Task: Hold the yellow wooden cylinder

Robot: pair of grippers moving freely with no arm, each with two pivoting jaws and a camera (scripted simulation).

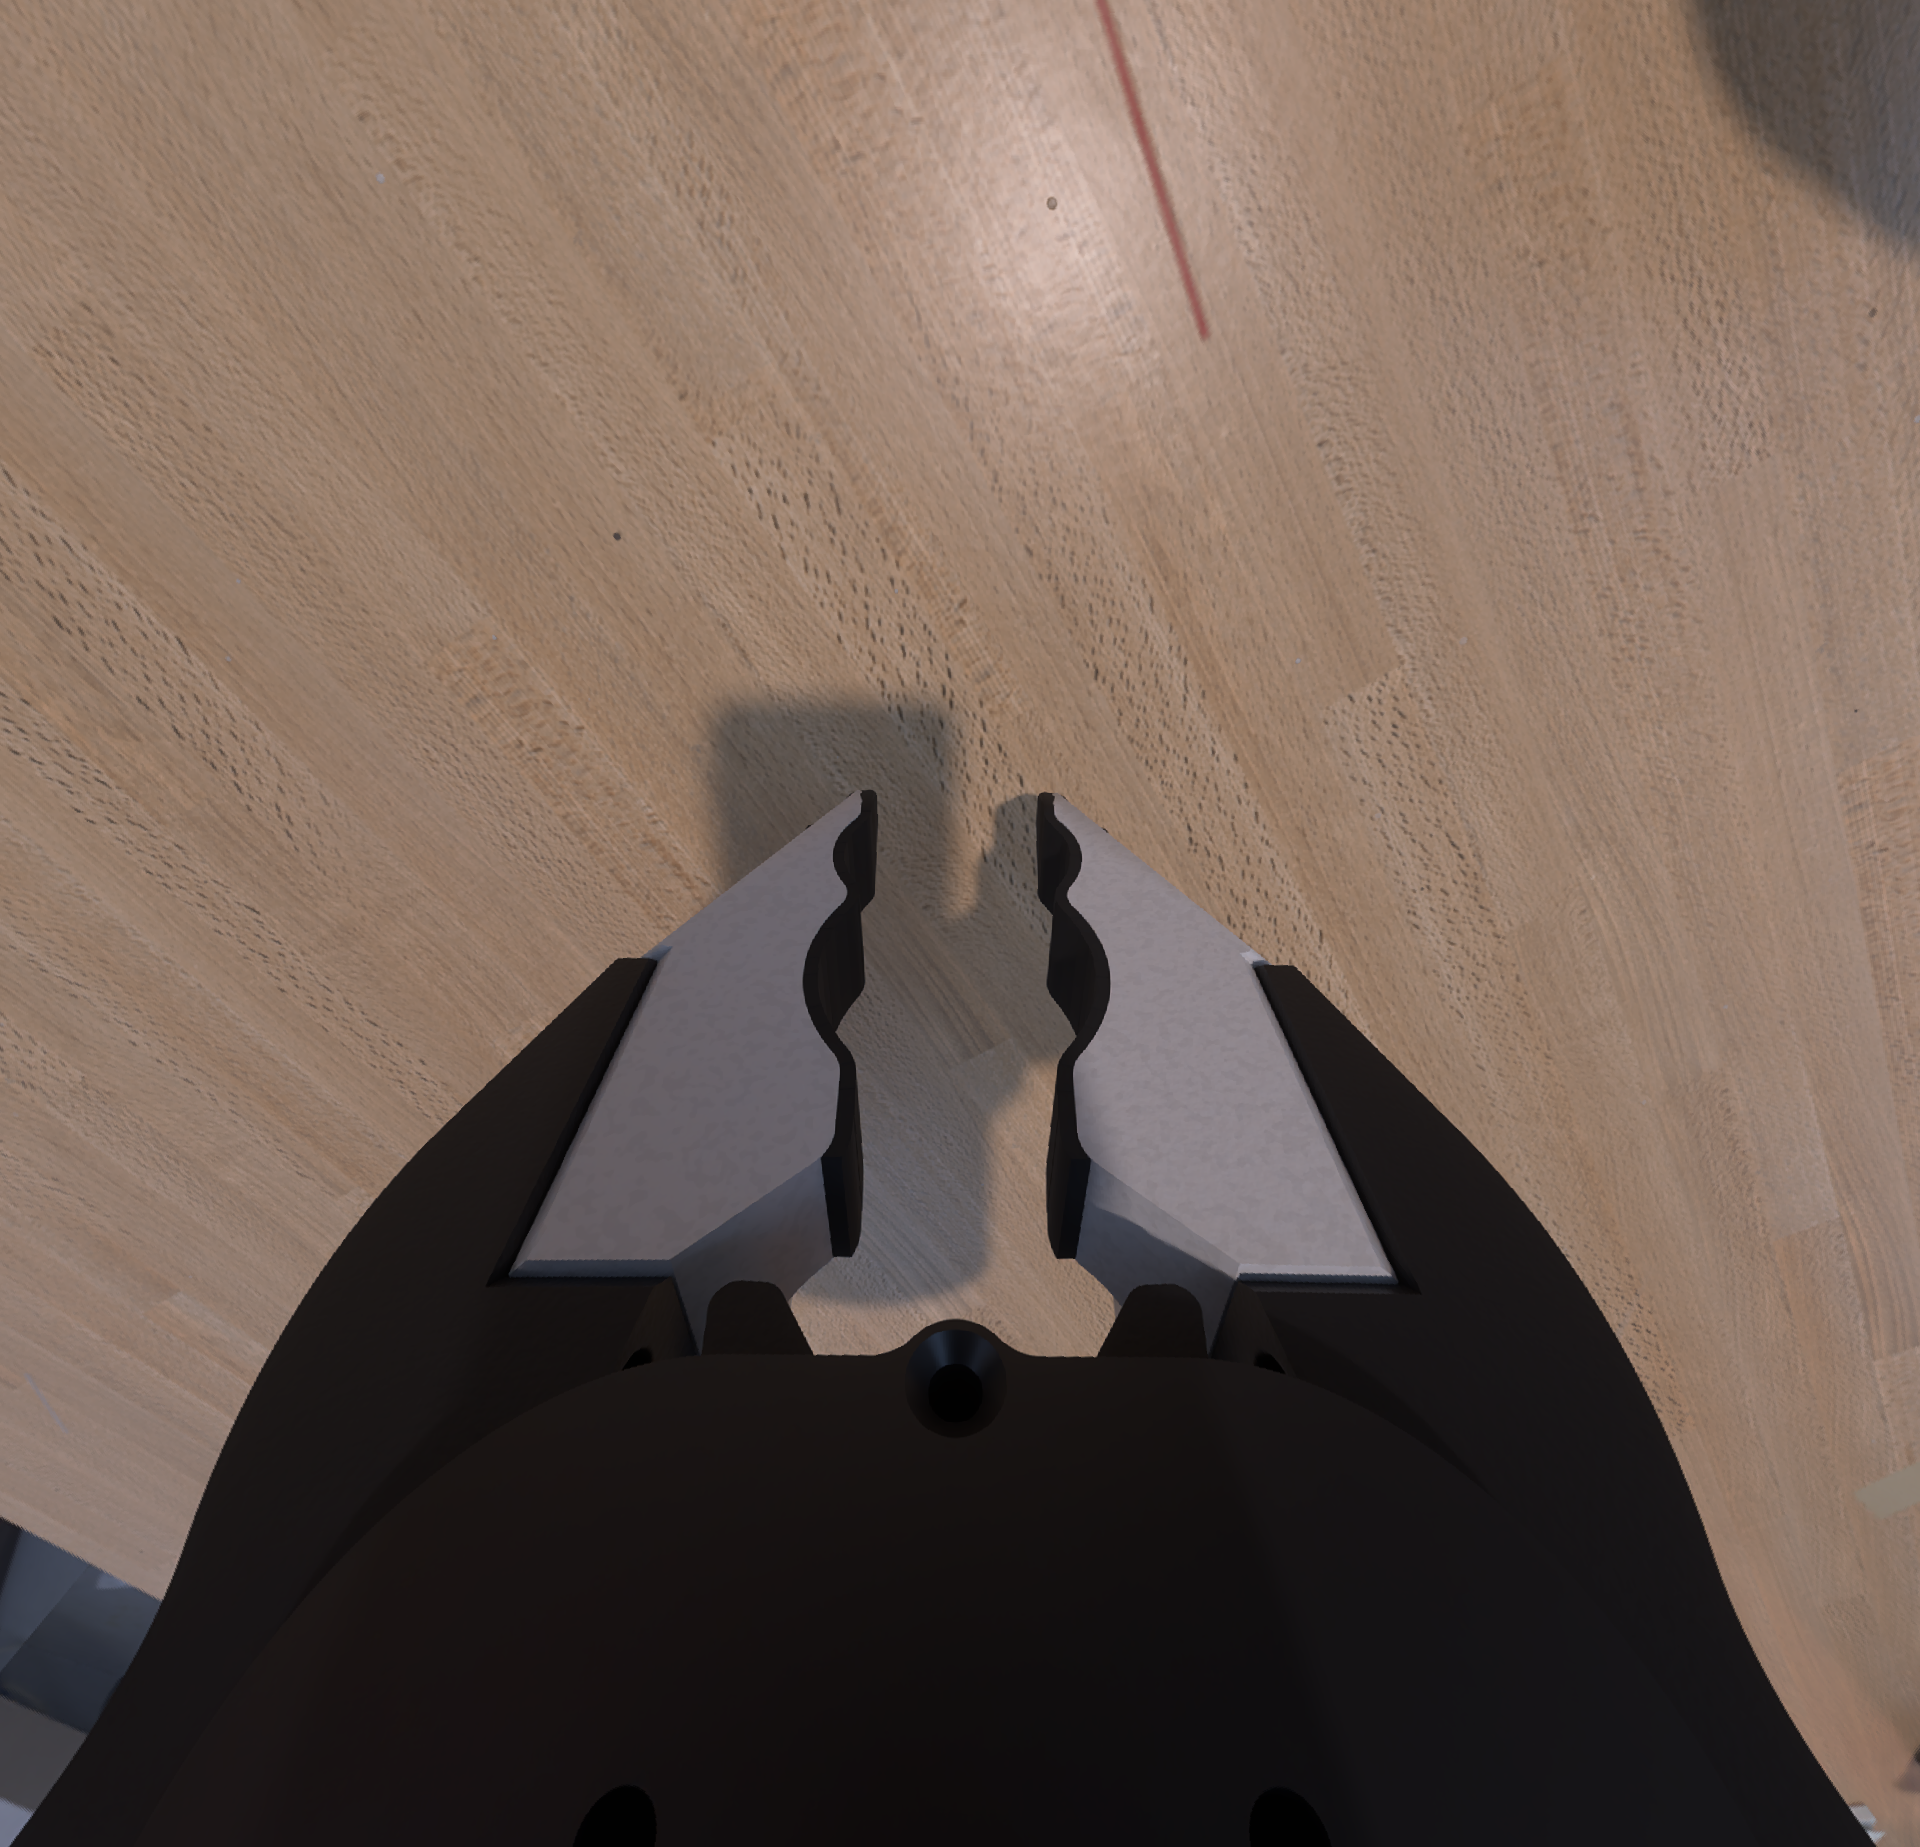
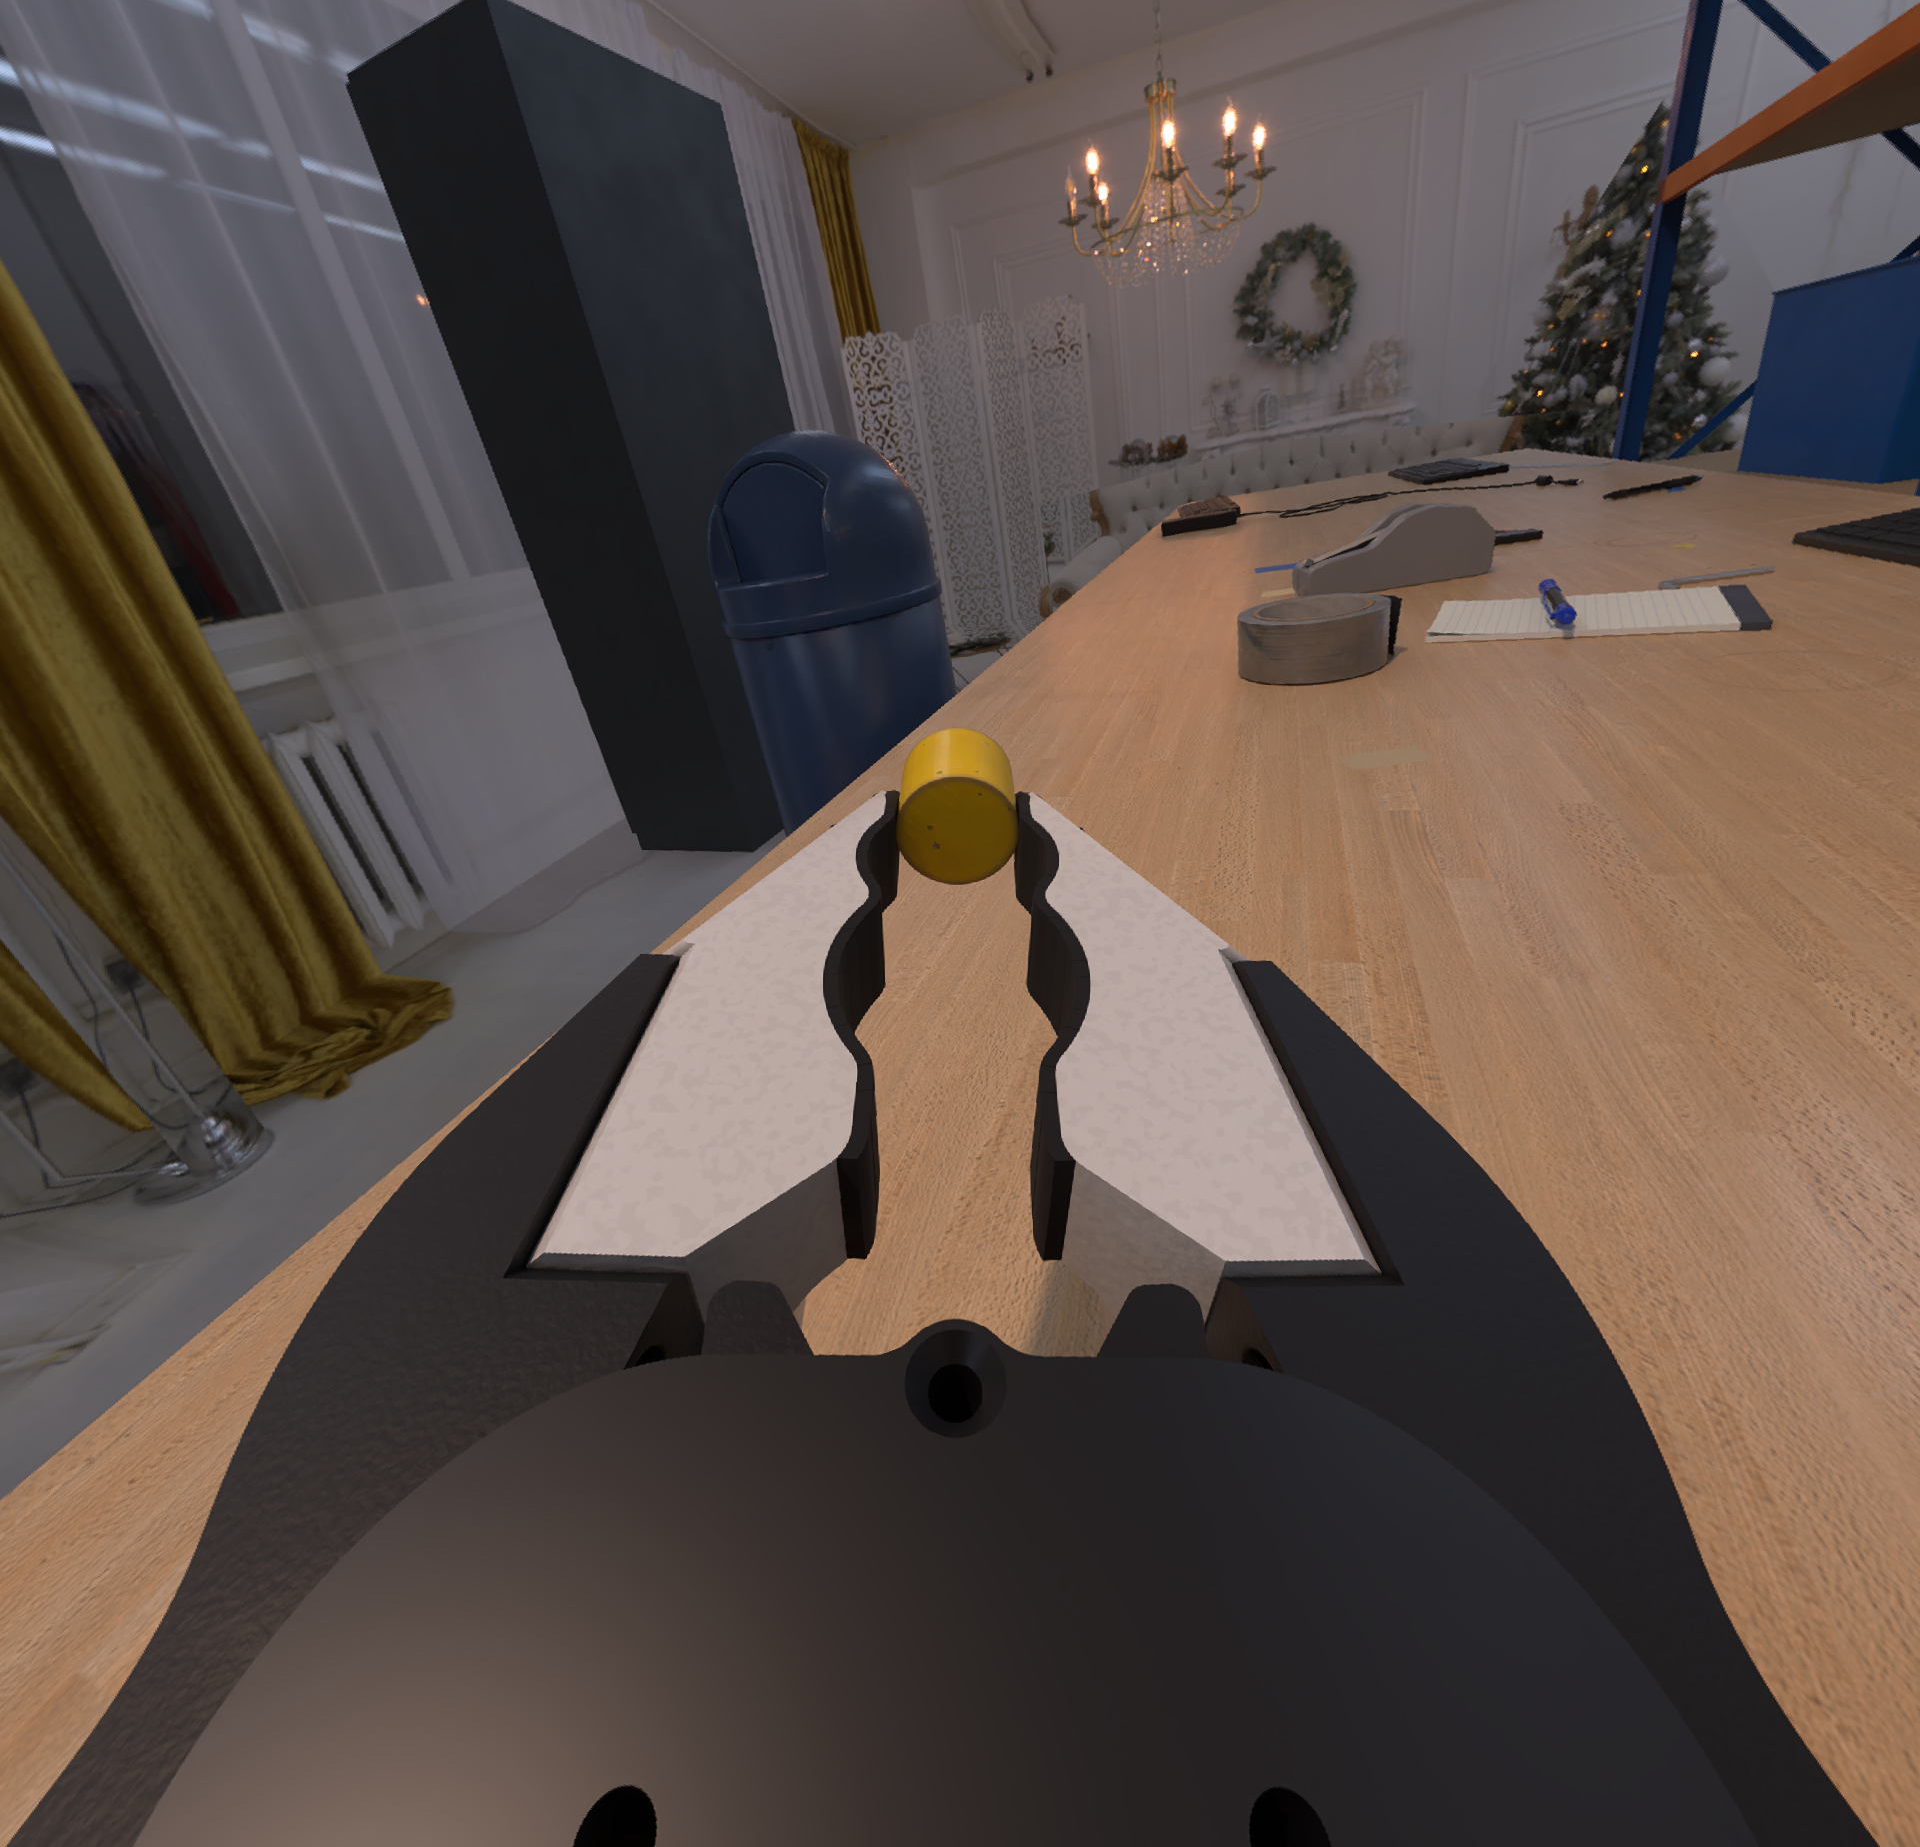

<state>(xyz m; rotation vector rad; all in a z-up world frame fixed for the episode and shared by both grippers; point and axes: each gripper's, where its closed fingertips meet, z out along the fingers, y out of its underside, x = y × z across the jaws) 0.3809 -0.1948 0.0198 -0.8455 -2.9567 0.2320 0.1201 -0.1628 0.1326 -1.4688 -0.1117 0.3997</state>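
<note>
Right wrist view: my right gripper [image 2: 957, 831] pinches the yellow wooden cylinder [image 2: 956, 821] between the very tips of its two fingers, the black pads pressing on opposite sides of the curved wall. The cylinder sits raised above the wooden table [image 2: 1455, 966], near the table's left edge as this view shows it; nothing beneath it appears to bear it, so I judge it lifted clear.

Step in hand: I judge the grasp made and the holding phase under way. The next move, as I read it, calls for little more than steady closing pressure and a still wrist; since the contact is at the fingertips only, any jolt or slackening could let the piece roll out.

Orientation: the cylinder is short and stubby. One flat round face is turned toward the camera and slightly downward, so its long axis runs roughly along the fingers, away from me, tilted a little upward at the far end. The fingers therefore close across its width, not its ends.

Left wrist view: my left gripper [image 1: 957, 810] points down at bare table [image 1: 520, 343], its fingers parted with a narrow gap and nothing between them; its shadow falls on the wood just ahead. The cylinder does not show in this view.

Background: a roll of tape [image 2: 1314, 637] and a notepad [image 2: 1590, 615] lie well apart from the grasp.
</note>
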